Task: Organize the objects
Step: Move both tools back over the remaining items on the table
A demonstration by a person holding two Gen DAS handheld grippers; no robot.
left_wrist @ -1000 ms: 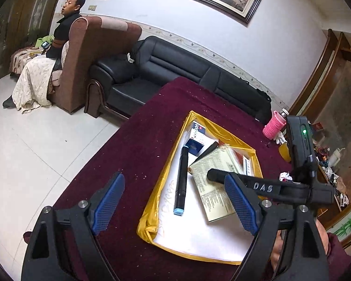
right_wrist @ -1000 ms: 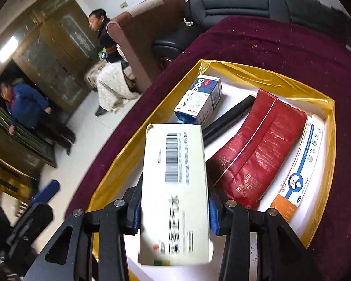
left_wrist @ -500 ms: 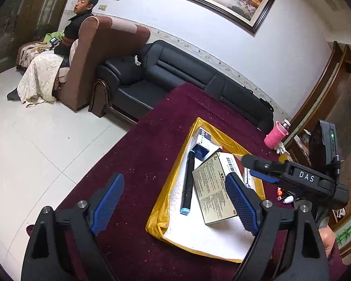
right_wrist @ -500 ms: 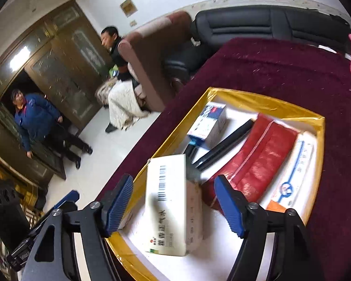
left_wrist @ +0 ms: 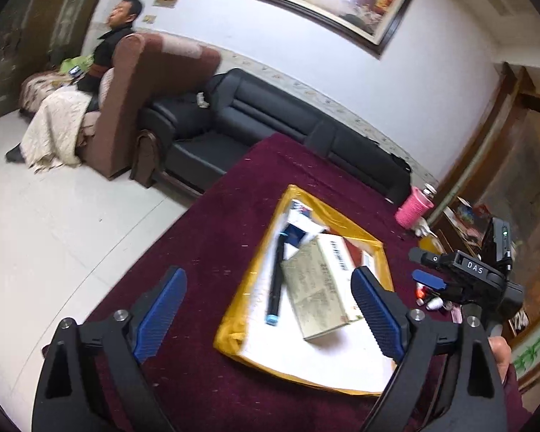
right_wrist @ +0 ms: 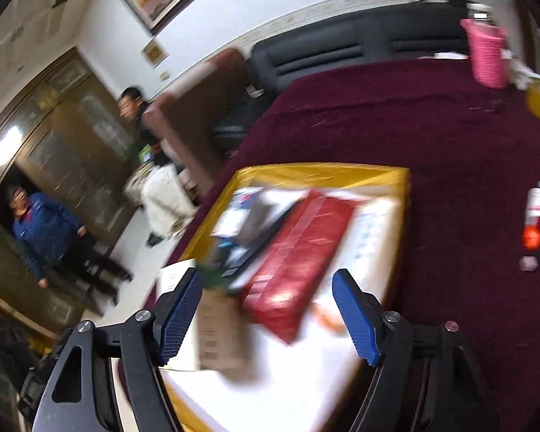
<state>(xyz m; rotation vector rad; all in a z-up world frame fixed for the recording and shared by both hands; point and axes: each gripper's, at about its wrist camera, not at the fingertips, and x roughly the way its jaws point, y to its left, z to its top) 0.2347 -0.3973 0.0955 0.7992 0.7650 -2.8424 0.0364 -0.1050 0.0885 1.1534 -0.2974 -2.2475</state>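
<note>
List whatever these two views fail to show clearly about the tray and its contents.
- Print on the beige box: left wrist view, motion blur makes it unreadable.
- Red pouch and blue-white box: right wrist view, smeared by blur, labels lost.
- Near corner of the yellow tray: left wrist view, the left gripper finger covers its right side.
- Small items on the cloth: right wrist view, blurred and cut by the edge.

Glossy gold tray (left_wrist: 356, 234) on matt maroon cloth (left_wrist: 212, 223).

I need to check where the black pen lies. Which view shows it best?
The left wrist view: the black pen lies whole and fairly sharp in the yellow tray, beside the beige box. In the right wrist view, motion blur leaves only a dark streak that I cannot identify for certain.
</note>
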